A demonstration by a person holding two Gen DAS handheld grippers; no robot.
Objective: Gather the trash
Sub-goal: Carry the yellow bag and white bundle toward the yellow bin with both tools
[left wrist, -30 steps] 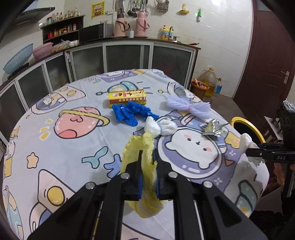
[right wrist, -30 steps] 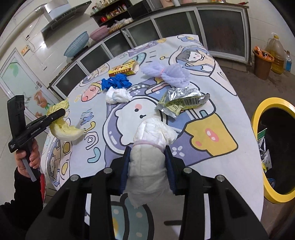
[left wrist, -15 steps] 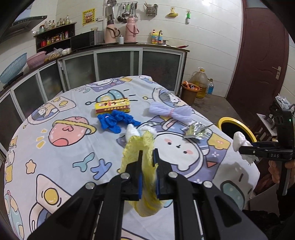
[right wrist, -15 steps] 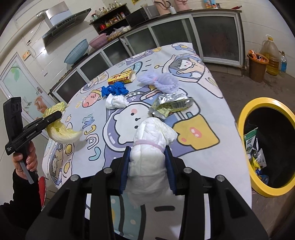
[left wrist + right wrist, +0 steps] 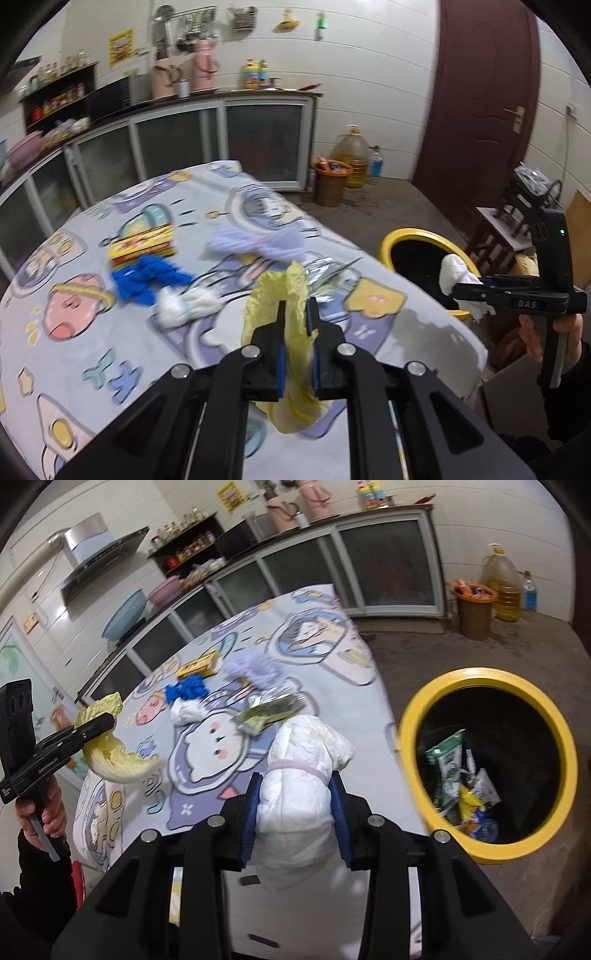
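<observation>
In the left wrist view, the yellow box (image 5: 142,245) lies at the left on the cartoon-printed tabletop (image 5: 74,332), with the blue glove (image 5: 147,277) touching its near side and a white wad (image 5: 184,306) just below that. At centre, the left gripper (image 5: 295,325) is clamped on a yellow cabbage leaf (image 5: 291,291), which sticks up above the fingers and hangs down below them. A lilac cloth (image 5: 255,243) and a silver wrapper (image 5: 325,269) lie behind it. At the right, the yellow-rimmed bin (image 5: 402,236) stands on the floor beside the tabletop, and the right gripper (image 5: 461,291) holds a white bundle (image 5: 456,277) in front of the bin's opening. In the right wrist view, the cabbage leaf (image 5: 110,753) hangs at the left edge of the tabletop; at centre the right gripper (image 5: 295,808) is closed on the white bundle (image 5: 299,786), banded by a pink strip; at the right the bin (image 5: 436,709) shows packets lying inside.
</observation>
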